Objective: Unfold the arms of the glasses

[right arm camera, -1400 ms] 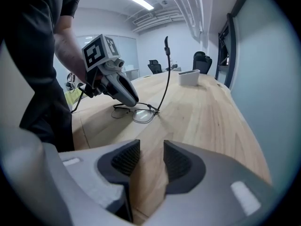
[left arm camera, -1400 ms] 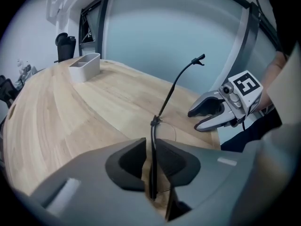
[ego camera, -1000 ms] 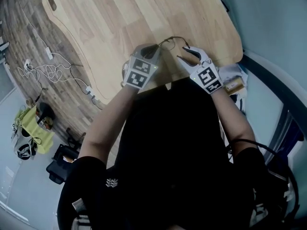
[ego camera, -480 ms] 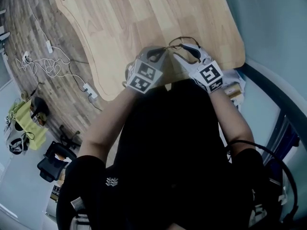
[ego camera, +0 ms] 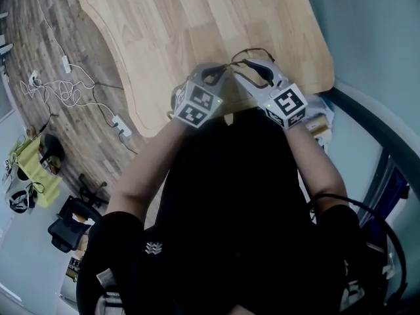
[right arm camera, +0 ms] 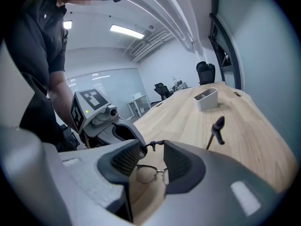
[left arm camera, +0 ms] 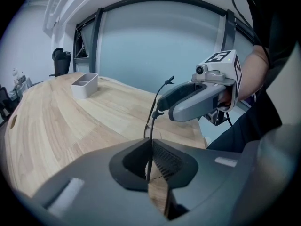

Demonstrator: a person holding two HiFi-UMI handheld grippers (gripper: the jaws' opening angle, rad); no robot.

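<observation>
Thin black wire glasses (right arm camera: 149, 173) hang between my two grippers above the near edge of the wooden table (ego camera: 197, 18). My left gripper (left arm camera: 149, 160) is shut on one thin arm (left arm camera: 157, 105), which runs up from the jaws to its dark tip (left arm camera: 169, 80). My right gripper (right arm camera: 151, 160) faces it, jaws apart. The lenses show in its gap and a thin bar of the frame (right arm camera: 153, 145) crosses at its tips. Whether the pads touch that bar I cannot tell. An arm tip (right arm camera: 217, 125) sticks up to the right. In the head view, the left gripper (ego camera: 211, 77) and right gripper (ego camera: 251, 67) nearly meet.
A white two-part bin (left arm camera: 85, 84) stands far back on the table, also in the right gripper view as the bin (right arm camera: 206, 99). Cables and a power strip (ego camera: 65, 84) lie on the floor to the left. My dark torso fills the foreground.
Both grippers have risen a little with the glasses and drawn closer together, the right one more than the left. The left jaws stay shut on the arm.
</observation>
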